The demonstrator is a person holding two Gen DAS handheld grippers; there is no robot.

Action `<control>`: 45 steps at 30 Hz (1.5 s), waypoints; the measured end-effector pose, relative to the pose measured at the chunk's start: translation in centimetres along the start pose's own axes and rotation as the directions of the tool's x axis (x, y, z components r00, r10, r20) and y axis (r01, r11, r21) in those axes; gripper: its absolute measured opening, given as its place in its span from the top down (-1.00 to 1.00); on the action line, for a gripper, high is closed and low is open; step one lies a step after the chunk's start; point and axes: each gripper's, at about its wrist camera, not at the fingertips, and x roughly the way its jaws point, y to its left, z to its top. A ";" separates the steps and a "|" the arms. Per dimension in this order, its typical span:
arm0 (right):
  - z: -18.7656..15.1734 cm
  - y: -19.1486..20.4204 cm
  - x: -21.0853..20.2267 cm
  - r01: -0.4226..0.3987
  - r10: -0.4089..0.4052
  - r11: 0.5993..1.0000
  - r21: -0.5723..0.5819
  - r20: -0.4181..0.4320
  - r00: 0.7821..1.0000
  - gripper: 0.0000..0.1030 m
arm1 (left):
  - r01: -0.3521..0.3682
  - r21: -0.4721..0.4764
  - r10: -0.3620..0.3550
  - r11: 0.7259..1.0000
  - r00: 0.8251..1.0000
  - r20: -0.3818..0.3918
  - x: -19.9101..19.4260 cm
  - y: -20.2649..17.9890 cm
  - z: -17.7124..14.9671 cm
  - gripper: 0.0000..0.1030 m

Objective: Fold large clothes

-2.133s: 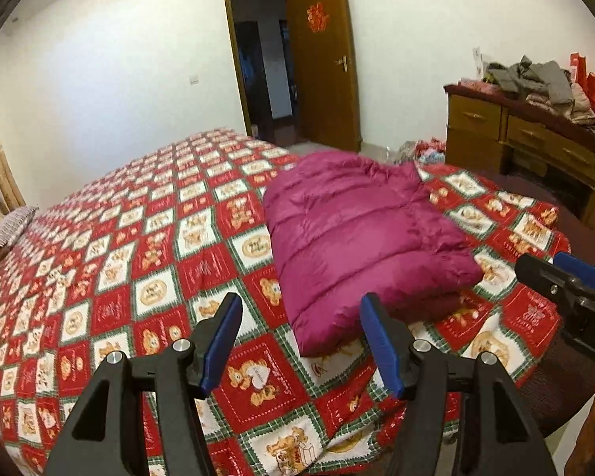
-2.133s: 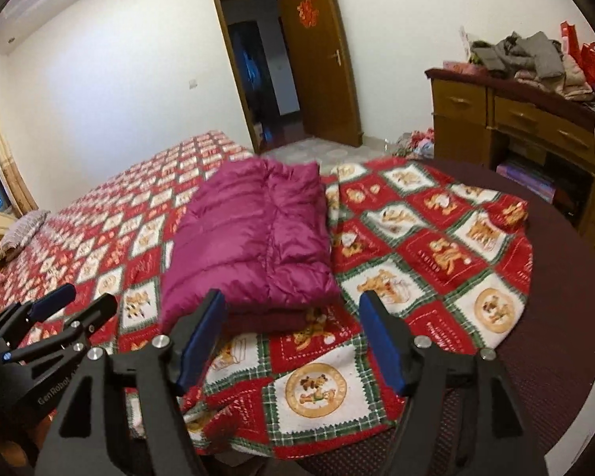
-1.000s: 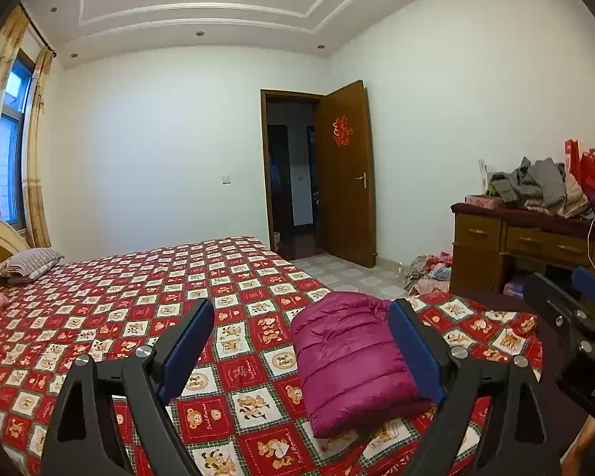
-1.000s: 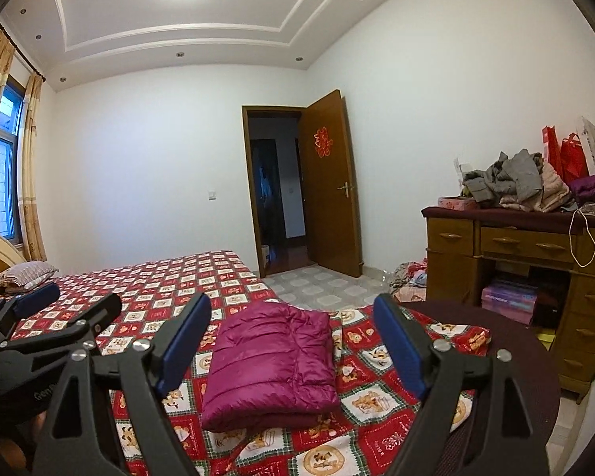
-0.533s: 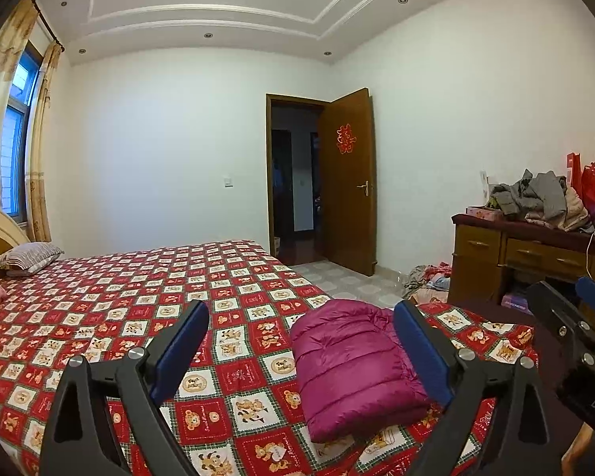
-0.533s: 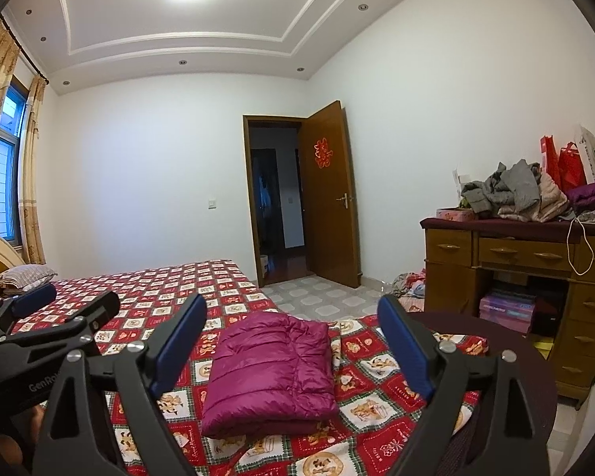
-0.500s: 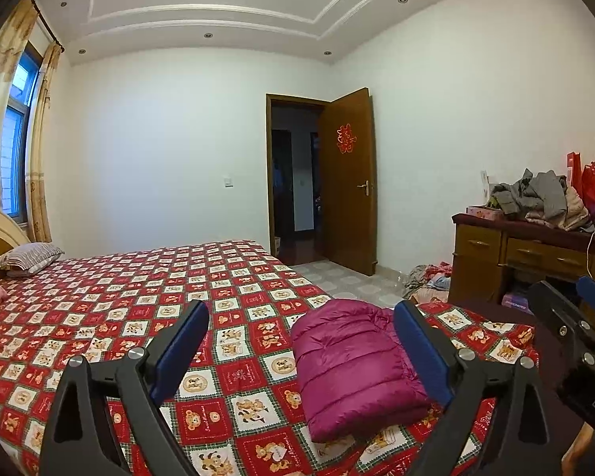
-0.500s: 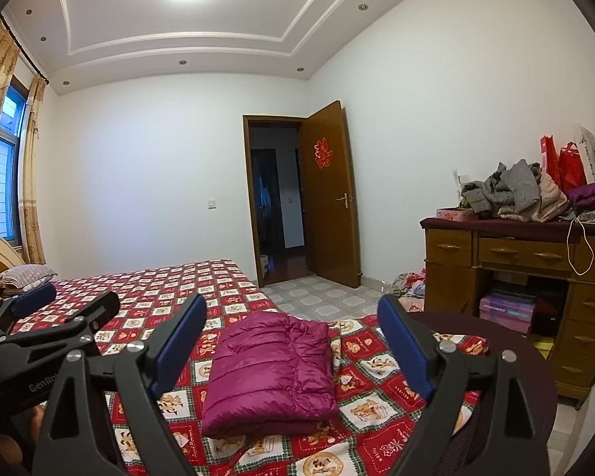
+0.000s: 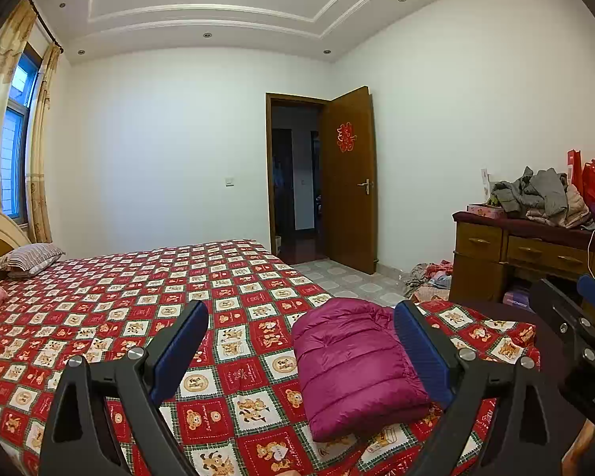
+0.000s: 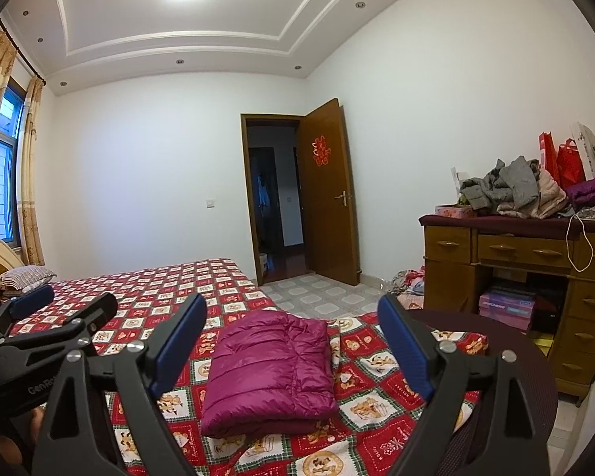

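A magenta puffer jacket (image 9: 357, 365) lies folded into a neat rectangle on the red bear-patterned bedspread (image 9: 139, 301), near the bed's foot corner; it also shows in the right wrist view (image 10: 269, 373). My left gripper (image 9: 301, 341) is open and empty, held back from and above the jacket. My right gripper (image 10: 293, 337) is open and empty, also clear of the jacket. The left gripper shows at the left edge of the right wrist view (image 10: 51, 317).
A wooden dresser (image 10: 515, 261) piled with clothes (image 10: 511, 190) stands at the right. A dark round surface (image 10: 507, 361) lies under the bedspread's corner. An open door (image 10: 329, 198) is at the back. Pillows (image 9: 27, 258) lie at the headboard. Clothes (image 9: 428, 273) lie on the floor.
Both grippers have pulled back and tilted up from close over the jacket, so the room and ceiling now show. The jacket has stayed folded in place.
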 end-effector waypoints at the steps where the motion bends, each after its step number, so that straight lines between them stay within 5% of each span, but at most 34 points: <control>1: 0.0 0.0 0.0 0.000 0.000 1.000 0.000 -0.001 1.000 -0.75 | 0.000 0.000 0.000 1.000 1.000 0.000 0.0 0.0 0.0 -0.85; 17: -0.1 0.0 0.0 0.002 -0.002 1.000 -0.001 -0.005 1.000 -0.75 | -0.007 -0.004 0.007 1.000 1.000 0.020 -0.2 0.1 0.2 -0.85; 25: -0.2 -0.1 0.3 0.005 -0.005 1.000 -0.003 -0.015 1.000 -0.75 | -0.067 0.031 0.064 0.997 0.995 0.077 -0.3 -0.2 0.3 -0.86; 45: -0.2 -0.3 0.4 0.010 -0.010 1.000 -0.006 -0.020 1.000 -0.81 | -0.049 -0.003 0.049 0.999 0.999 0.008 0.8 0.5 0.6 -0.86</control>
